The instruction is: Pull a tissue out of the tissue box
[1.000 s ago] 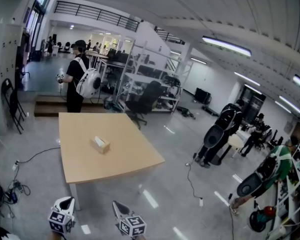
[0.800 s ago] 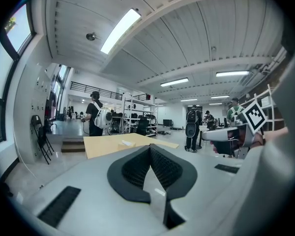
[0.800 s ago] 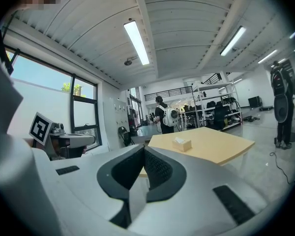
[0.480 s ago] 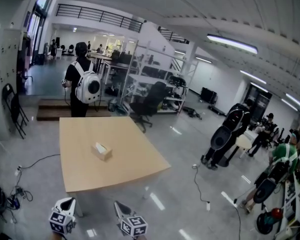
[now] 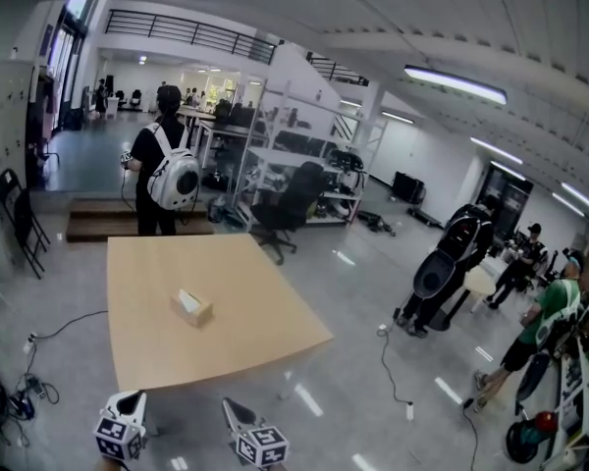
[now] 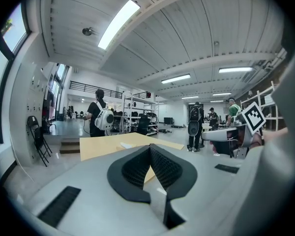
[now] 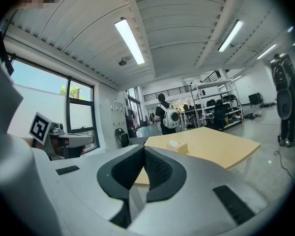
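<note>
A small tan tissue box [image 5: 191, 307] with a white tissue at its slot sits near the middle of a light wooden table [image 5: 238, 343]. Both grippers stay low at the bottom of the head view, well short of the table's near edge. The left gripper [image 5: 128, 401] and the right gripper [image 5: 238, 412] are both shut with nothing between the pads. In the left gripper view the closed gripper [image 6: 150, 147] points toward the table [image 6: 98, 146] and the box [image 6: 125, 145]. In the right gripper view the closed gripper [image 7: 144, 148] has the box [image 7: 178, 145] ahead and to the right.
A person with a white backpack [image 5: 169, 173] stands just beyond the table's far edge. A black office chair [image 5: 287, 199] and metal shelves [image 5: 275, 145] are behind. People with backpacks [image 5: 442, 268] stand at the right. Cables [image 5: 388, 356] lie on the floor; folding chairs [image 5: 15, 209] line the left wall.
The table and tissue box have drawn nearer and slid slightly left in the head view. Both grippers keep their places at the frame's bottom, still shut.
</note>
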Demonstrator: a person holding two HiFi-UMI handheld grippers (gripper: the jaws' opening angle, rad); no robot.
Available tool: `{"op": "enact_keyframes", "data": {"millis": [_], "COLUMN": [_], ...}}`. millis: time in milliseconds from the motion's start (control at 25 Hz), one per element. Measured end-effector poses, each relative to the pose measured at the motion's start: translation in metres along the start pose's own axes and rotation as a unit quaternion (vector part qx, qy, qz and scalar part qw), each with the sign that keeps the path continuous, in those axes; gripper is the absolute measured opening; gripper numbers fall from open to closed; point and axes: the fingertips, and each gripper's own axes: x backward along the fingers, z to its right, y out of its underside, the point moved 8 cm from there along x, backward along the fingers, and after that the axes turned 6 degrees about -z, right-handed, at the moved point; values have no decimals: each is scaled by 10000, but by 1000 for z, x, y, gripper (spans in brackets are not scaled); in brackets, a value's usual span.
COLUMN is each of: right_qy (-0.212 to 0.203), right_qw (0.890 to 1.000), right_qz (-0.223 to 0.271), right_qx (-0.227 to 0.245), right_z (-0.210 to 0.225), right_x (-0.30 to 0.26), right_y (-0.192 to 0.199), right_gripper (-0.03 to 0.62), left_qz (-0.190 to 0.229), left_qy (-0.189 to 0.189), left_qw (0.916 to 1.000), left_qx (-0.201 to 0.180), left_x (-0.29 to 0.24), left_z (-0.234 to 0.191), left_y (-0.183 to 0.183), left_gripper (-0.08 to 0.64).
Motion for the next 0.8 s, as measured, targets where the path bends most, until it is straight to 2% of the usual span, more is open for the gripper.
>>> {"op": "enact_keyframes", "data": {"millis": [400,800], "right_qy": [-117,-235], "right_qw": [9999,9997], "right_qz": [-18,-71], "right_qx": [-23,-75], "right_z": [37,52], "right_x": [-37,-65], "right_y": [-1,0], "right_gripper": [11,11], "left_qz": [-40,-76], "left_qy": [-105,-191], "left_qw": [9999,9998], "left_qx": [51,39], "left_x": [-41,-63], "left_z": [-11,-22], "left_y": [-5,-9], "left_gripper": [8,8]}}
